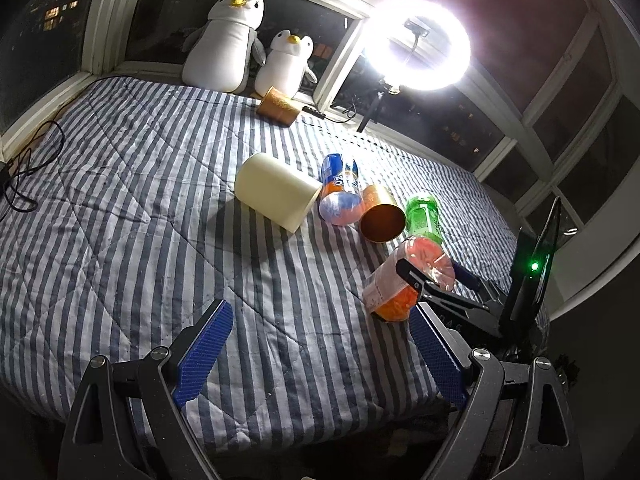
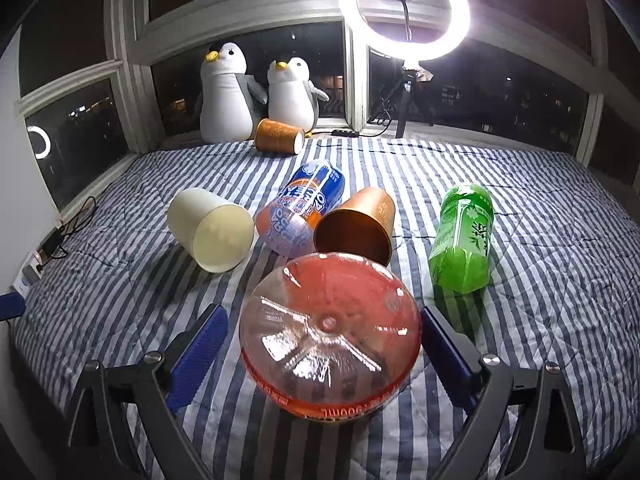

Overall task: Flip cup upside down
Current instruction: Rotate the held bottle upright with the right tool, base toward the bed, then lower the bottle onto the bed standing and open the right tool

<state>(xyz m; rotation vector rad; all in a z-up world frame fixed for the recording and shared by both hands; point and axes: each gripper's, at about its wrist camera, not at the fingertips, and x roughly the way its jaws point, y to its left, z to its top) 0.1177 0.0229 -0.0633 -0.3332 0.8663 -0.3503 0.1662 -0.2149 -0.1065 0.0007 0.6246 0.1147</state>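
Right wrist view shows right gripper (image 2: 322,344) holding an orange bottle (image 2: 330,336); it may knock the copper cup (image 2: 354,228) rolling; left gripper (image 1: 320,354) gapes wide, empty.

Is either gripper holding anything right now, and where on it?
The right gripper holds the orange bottle across its body near the base, lifted off the bed. The left gripper is open and holds nothing.

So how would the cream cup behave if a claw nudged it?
The cream cup lies on its side, so it would probably roll in a curve. It looks empty, likely light. The soft striped quilt may slow it.
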